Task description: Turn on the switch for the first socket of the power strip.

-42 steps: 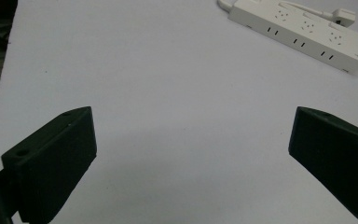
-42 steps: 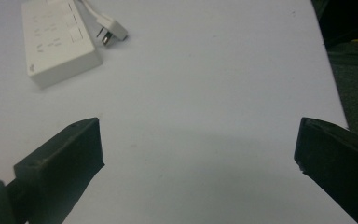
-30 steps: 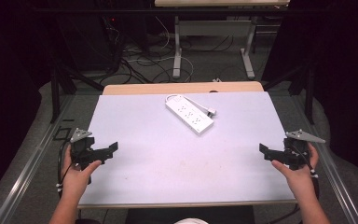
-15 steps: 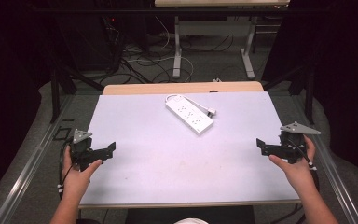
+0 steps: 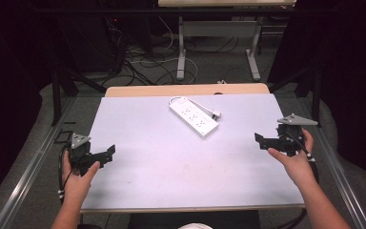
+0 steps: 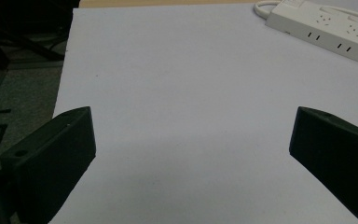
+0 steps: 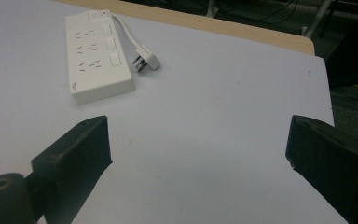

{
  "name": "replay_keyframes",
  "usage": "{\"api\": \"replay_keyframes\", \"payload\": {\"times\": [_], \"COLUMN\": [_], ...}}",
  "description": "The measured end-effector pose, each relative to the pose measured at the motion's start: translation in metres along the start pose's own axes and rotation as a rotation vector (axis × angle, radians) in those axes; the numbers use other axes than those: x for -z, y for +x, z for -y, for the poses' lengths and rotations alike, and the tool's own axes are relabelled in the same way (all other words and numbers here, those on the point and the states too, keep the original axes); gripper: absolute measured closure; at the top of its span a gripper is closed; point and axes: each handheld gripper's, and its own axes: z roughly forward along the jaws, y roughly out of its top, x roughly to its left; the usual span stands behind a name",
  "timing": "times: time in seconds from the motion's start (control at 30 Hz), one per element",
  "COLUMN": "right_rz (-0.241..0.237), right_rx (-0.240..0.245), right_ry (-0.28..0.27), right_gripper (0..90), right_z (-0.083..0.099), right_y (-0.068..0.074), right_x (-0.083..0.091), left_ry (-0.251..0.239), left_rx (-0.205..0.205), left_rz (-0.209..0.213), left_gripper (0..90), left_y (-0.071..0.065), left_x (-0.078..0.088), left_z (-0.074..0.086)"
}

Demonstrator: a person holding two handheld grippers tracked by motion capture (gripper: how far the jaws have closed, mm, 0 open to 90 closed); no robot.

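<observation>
White power strip (image 5: 193, 117) lies flat, far-centre on table (image 5: 171, 181), plug (image 7: 145, 61) loose beside it. Right gripper (image 5: 263, 140) and left gripper (image 5: 106, 153), both wide, empty, well short of strip. Best approach: square across strip's narrow width.

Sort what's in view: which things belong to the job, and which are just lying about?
Job:
power strip, with its plug lying beside it
left claw, open
right claw, open

Lying about:
cables on the floor beyond the table
far desk legs
</observation>
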Motion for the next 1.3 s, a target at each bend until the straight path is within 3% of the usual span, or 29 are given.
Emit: {"api": "replay_keyframes", "payload": {"times": [0.13, 0.2, 0.4, 0.7, 1.0, 1.3], "right_rz": [-0.014, -0.018, -0.023, -0.003, -0.003, 0.022], "right_rx": [0.012, 0.014, 0.024, 0.055, 0.091, 0.097], "right_ry": [0.004, 0.002, 0.014, 0.045, 0.061, 0.09], "right_gripper": [6.4, 6.4, 6.7, 6.7, 6.7, 6.8], "right_z": [-0.011, -0.015, -0.026, -0.041, -0.054, -0.065], "right_y": [0.005, 0.006, 0.01, 0.016, 0.028, 0.036], "right_x": [-0.007, -0.009, -0.014, -0.031, -0.045, -0.062], "left_ry": [-0.006, -0.014, -0.014, -0.003, -0.001, 0.005], "left_rx": [0.012, -0.008, -0.02, -0.025, -0.031, -0.039], "left_rz": [0.012, 0.019, -0.005, -0.039, -0.042, -0.037], "left_gripper": [0.1, 0.1, 0.1, 0.1, 0.1, 0.1], "left_y": [0.002, 0.003, 0.002, 0.001, 0.001, -0.001], "left_x": [0.0, 0.0, 0.0, -0.003, -0.006, -0.007], "left_z": [0.002, 0.003, 0.004, 0.007, 0.009, 0.01]}}
